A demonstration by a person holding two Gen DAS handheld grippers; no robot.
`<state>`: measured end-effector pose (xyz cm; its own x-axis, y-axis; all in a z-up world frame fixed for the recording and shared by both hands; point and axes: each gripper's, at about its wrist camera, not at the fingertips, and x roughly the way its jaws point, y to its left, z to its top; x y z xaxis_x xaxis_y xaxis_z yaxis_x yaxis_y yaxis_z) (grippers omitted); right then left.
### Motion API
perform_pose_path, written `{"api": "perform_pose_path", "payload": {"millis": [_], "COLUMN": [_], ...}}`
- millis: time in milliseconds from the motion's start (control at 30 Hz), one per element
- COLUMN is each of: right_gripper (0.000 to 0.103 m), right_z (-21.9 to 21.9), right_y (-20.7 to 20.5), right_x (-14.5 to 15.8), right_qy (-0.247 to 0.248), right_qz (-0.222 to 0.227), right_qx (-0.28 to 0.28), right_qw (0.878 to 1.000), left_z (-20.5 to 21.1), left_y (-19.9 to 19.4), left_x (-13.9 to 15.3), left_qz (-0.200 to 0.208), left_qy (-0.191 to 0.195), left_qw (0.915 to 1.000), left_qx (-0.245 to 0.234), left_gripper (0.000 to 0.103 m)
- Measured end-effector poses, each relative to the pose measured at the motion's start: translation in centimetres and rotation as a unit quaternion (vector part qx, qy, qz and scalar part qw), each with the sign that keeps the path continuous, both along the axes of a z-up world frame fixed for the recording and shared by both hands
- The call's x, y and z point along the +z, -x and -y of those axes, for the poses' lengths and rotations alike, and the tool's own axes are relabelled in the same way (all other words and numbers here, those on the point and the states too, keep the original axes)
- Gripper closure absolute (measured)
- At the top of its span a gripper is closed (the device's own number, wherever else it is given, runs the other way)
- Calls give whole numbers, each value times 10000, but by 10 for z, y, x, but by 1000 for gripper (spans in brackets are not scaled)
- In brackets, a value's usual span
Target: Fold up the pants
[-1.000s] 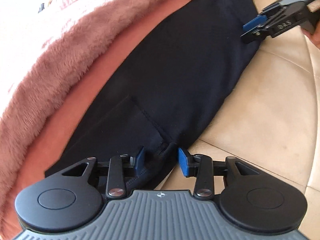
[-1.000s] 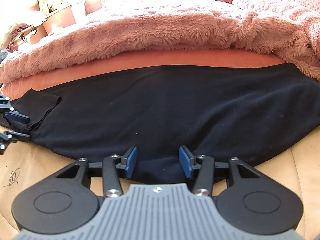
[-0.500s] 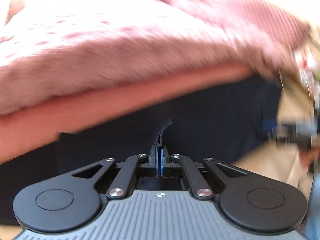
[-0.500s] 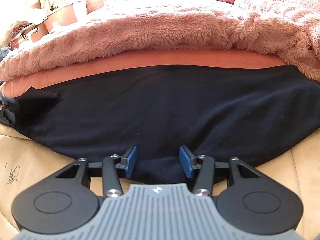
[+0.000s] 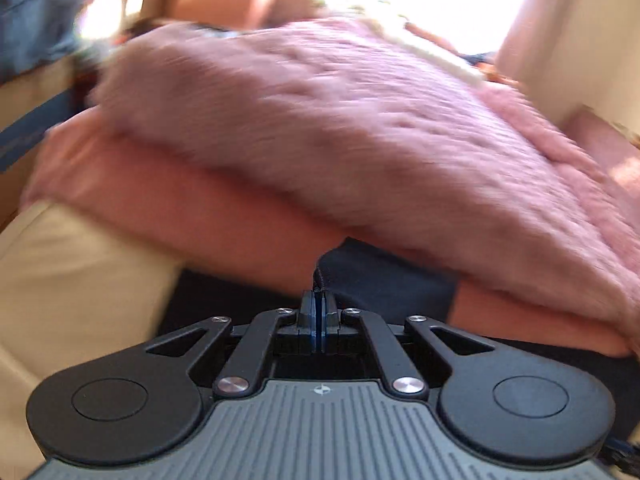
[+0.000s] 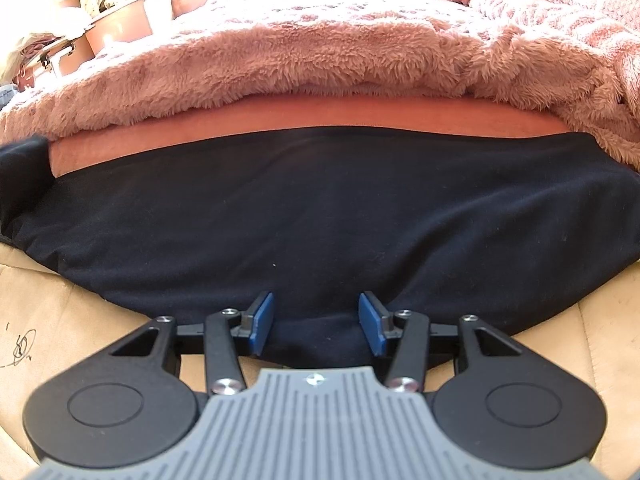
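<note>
The black pants (image 6: 320,208) lie flat across the beige cushion in the right wrist view, stretched from left to right. My right gripper (image 6: 316,320) is open, its blue pads straddling the near edge of the pants without gripping. In the blurred left wrist view, my left gripper (image 5: 319,314) is shut on a pinch of the black pants (image 5: 384,284), and a small tuft of cloth sticks up between the pads. At the far left of the right wrist view a lifted end of the pants (image 6: 22,176) stands up.
A fluffy pink blanket (image 6: 320,56) and an orange-pink sheet (image 6: 280,116) lie just behind the pants. The beige cushion (image 6: 52,320) extends in front, with a small pen scribble at left. Boxes and clutter (image 6: 116,24) sit at the far left.
My left gripper closed on the end of the pants and has swung round with it, lifting that end. The right gripper has stayed open in place.
</note>
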<state>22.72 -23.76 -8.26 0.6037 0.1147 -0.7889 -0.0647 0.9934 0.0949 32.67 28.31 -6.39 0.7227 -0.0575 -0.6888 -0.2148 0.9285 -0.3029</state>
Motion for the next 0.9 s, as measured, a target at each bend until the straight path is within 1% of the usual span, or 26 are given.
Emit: {"api": "perform_pose_path", "payload": {"millis": [100, 233, 333, 433, 500, 533, 567, 633, 667, 767, 800, 867, 900], "right_gripper": [58, 57, 57, 57, 57, 57, 57, 57, 57, 57, 57, 57, 57], "right_z": [-1, -2, -4, -5, -6, -6, -7, -7, -7, -7, -7, -6, -6], "right_y": [-1, -2, -2, -3, -3, -4, -4, -5, -5, -6, -5, -5, -6], "right_x": [0, 0, 0, -1, -1, 0, 0, 0, 0, 0, 0, -1, -1], "right_qy": [37, 82, 124, 171, 180, 184, 188, 200, 205, 212, 206, 189, 190], "right_qz": [-30, -61, -87, -104, -116, -125, -135, -152, -156, -170, -166, -165, -172], "right_qx": [10, 19, 15, 33, 34, 33, 33, 34, 33, 49, 55, 53, 52], "right_qw": [10000, 9999, 9999, 9998, 9998, 9997, 9997, 9997, 9997, 9996, 9996, 9997, 9997], "left_z": [-21, -36, -40, -35, -34, -36, -38, -41, -43, -48, -50, -55, -59], "left_y": [5, 18, 33, 36, 37, 39, 41, 35, 35, 37, 38, 38, 39], "left_x": [-15, -24, -24, -22, -20, -20, -21, -35, -42, -52, -53, -51, -49], "left_qz": [-179, -360, -339, -286, -129, 49, 71, -334, -405, -420, -416, -466, -506], "left_qy": [-137, -356, -471, -641, -679, -644, -618, -669, -621, -460, -396, -385, -383], "left_qw": [9987, 9954, 9943, 9938, 9935, 9935, 9931, 9921, 9922, 9926, 9927, 9912, 9894], "left_qx": [463, 817, 897, 859, 908, 934, 998, 1006, 1001, 1038, 1062, 1178, 1306], "left_gripper": [102, 102, 102, 102, 102, 102, 102, 102, 102, 102, 101, 94, 85]}}
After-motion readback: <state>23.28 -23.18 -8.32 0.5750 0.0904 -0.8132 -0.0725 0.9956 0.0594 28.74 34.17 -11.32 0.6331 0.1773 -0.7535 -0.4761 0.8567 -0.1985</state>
